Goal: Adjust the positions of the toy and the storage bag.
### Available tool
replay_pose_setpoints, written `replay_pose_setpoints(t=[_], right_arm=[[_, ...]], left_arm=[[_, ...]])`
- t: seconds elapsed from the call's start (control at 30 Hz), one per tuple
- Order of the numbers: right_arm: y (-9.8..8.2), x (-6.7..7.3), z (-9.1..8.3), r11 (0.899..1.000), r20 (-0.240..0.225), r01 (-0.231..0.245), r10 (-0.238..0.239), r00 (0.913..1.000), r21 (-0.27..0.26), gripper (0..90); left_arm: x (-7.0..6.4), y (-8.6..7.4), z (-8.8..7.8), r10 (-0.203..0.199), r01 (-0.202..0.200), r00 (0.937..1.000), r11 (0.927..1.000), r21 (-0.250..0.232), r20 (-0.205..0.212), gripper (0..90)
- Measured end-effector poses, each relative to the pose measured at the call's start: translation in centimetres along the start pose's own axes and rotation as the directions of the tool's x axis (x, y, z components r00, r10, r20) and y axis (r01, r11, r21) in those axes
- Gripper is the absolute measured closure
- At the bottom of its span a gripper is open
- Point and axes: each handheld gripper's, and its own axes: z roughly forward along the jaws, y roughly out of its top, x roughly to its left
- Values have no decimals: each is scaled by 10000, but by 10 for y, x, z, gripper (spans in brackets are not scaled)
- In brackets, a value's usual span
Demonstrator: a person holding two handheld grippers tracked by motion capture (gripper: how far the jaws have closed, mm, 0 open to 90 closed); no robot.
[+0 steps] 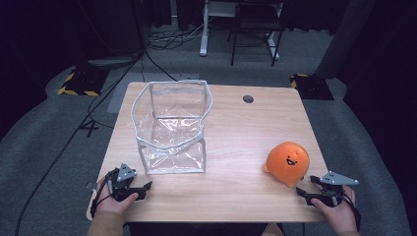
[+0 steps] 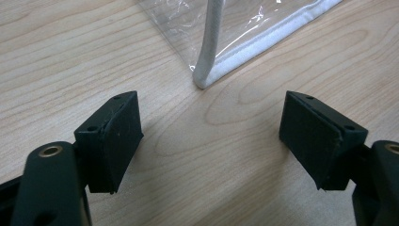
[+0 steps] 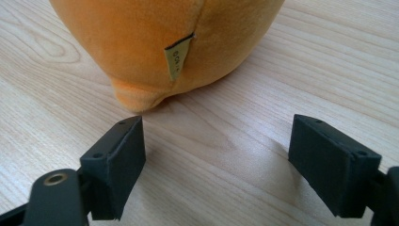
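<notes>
Orange plush within reach, clear bag waiting

Orange fleece sits just ahead of the right hand-held gripper (image 3: 214, 155), whose jaws stand spread wide with nothing between them, low over the wooden counter (image 1: 236, 191). The orange plush toy (image 3: 155, 52) lies at the top of the right gripper view, its small foot just beyond the left jaw's tip and a sewn-in label (image 3: 176, 61) hanging down its side. To take it well, I judge the hand should push forward until the soft body sits between the pads, then close on the bulk of the plush and not on the foot or the label, which would let it swing.

In the high view the right hand-held gripper (image 1: 307, 189) rests at the lower right, the wrist coming in from the bottom edge and the jaws aimed up-left at the plush toy (image 1: 287, 162).

At the lower left, the left hand-held gripper (image 1: 140, 190) is likewise released and empty, its hand lying on the counter edge with jaws pointing right. In the left gripper view its spread jaws frame the white-trimmed bottom corner of the transparent plastic bag (image 2: 221, 52), near but apart. That bag (image 1: 172, 128) stands open in the left half of the counter, well apart from the toy; steadying its rim would probably help the drop.
</notes>
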Motion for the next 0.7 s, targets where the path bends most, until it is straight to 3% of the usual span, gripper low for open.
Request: replay_pose_setpoints(t=[0.27, 0.47, 0.7], right_arm=[[-1, 1, -2, 9999, 73, -129, 130, 9999, -38, 225], [-1, -1, -11, 9992, -32, -396, 396, 9992, -18, 328], [12, 9, -32, 9996, -177, -213, 216, 9996, 179, 447]], left_arm=[[-2, 4, -3, 109, -108, 9999, 9994, 336, -26, 224], [-3, 17, -13, 71, -71, 10000, 10000, -20, -57, 231], [-1, 33, -22, -511, 512, 9985, 9987, 36, -207, 265]])
